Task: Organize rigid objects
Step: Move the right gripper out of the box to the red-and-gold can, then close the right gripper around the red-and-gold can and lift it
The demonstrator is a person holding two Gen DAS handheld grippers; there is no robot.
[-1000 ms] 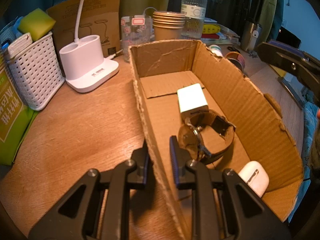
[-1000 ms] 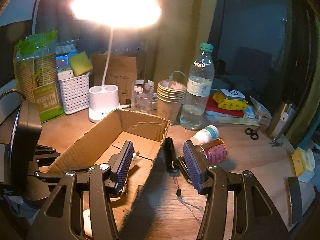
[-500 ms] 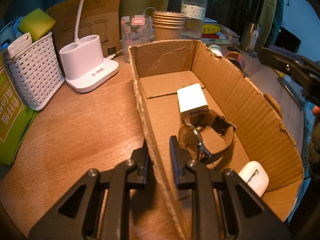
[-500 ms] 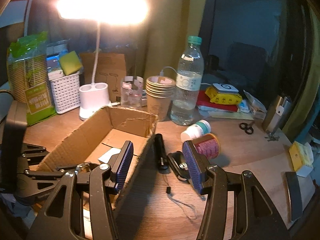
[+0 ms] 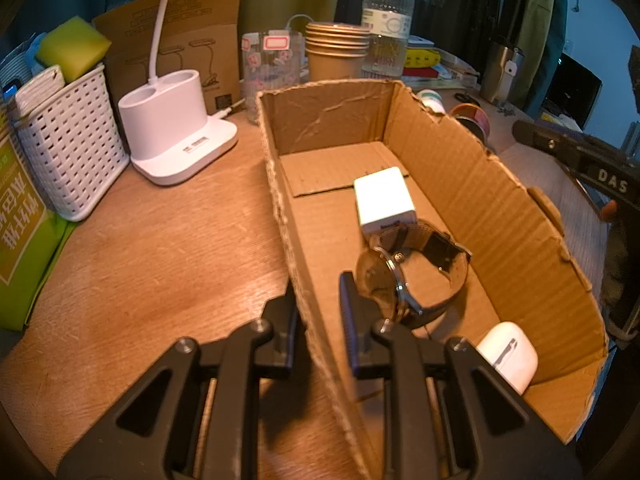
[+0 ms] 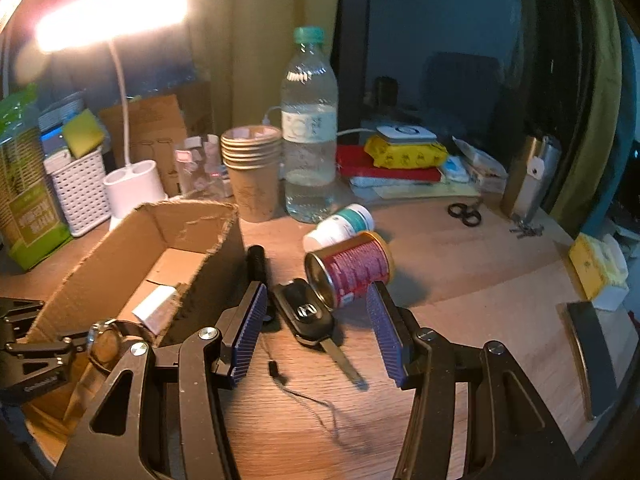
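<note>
My left gripper (image 5: pixel 318 314) is shut on the left wall of the open cardboard box (image 5: pixel 460 184), one finger on each side of it. A white charger block (image 5: pixel 384 196), a wristwatch (image 5: pixel 404 276) and a white earbud case (image 5: pixel 506 354) lie inside the box. To the right of the box (image 6: pixel 188 240), my right gripper (image 6: pixel 320 334) hangs open just above the table. A black car key (image 6: pixel 306 314) with its blade folded out lies between the blue pads, which do not touch it. A black flashlight (image 6: pixel 256 260), a red can (image 6: pixel 352 272) on its side and a white pill bottle (image 6: pixel 340 226) lie just beyond.
At the back stand a water bottle (image 6: pixel 310 140), stacked paper cups (image 6: pixel 252 172), a white lamp base (image 5: pixel 172 128) and a white basket (image 5: pixel 68 140). Scissors (image 6: pixel 464 214), a yellow tissue pack (image 6: pixel 596 268) and a dark strip (image 6: pixel 592 360) lie to the right.
My right gripper has moved right and down, away from the box edge; the car key now lies between its fingers. The left gripper and box have not moved.
</note>
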